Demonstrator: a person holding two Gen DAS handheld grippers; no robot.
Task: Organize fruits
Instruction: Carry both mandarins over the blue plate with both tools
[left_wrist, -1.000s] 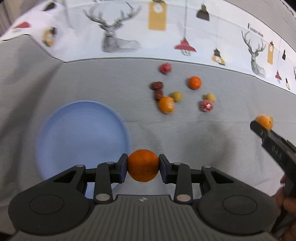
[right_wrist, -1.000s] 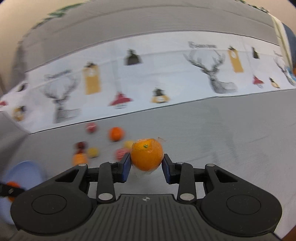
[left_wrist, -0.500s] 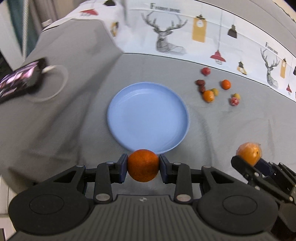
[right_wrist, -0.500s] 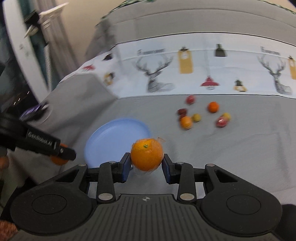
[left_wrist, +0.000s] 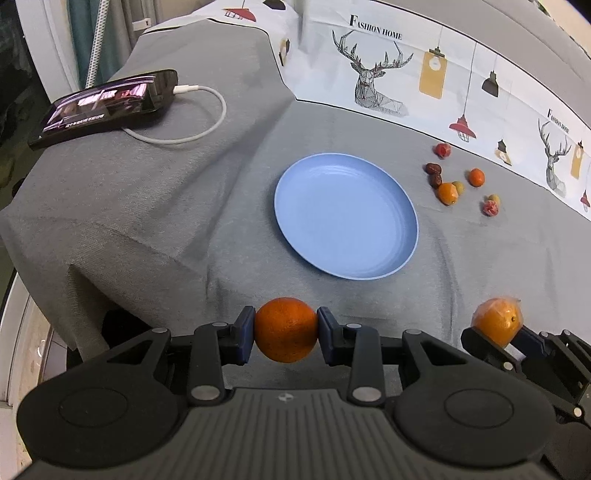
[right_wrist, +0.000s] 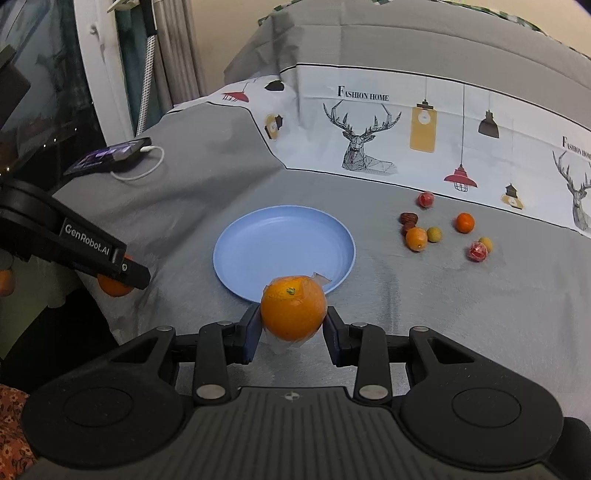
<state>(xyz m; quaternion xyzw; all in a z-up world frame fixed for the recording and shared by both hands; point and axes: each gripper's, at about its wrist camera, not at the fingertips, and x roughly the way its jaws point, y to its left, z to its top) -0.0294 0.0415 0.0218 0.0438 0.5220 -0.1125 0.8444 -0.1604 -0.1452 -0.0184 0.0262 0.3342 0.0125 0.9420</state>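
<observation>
My left gripper (left_wrist: 286, 330) is shut on a dark orange (left_wrist: 286, 329), held above the near edge of the grey cloth. My right gripper (right_wrist: 293, 314) is shut on a plastic-wrapped orange (right_wrist: 293, 308) just in front of the blue plate (right_wrist: 258, 236). In the left wrist view the same plate (left_wrist: 345, 214) lies ahead with nothing on it, and the wrapped orange (left_wrist: 496, 321) shows at the lower right. Several small fruits (right_wrist: 439, 230) lie scattered right of the plate: oranges, red ones, brown dates, yellow-green ones (left_wrist: 460, 182).
A phone (left_wrist: 107, 105) with a white charging cable (left_wrist: 192, 134) lies on the raised grey cloth at far left. A deer-print fabric (right_wrist: 369, 140) runs along the back. The cloth drops off at the near left edge (left_wrist: 85, 295).
Both grippers have drawn back and left from the fruit pile, each keeping its orange. The plate has come into full view and the phone has appeared at the left.
</observation>
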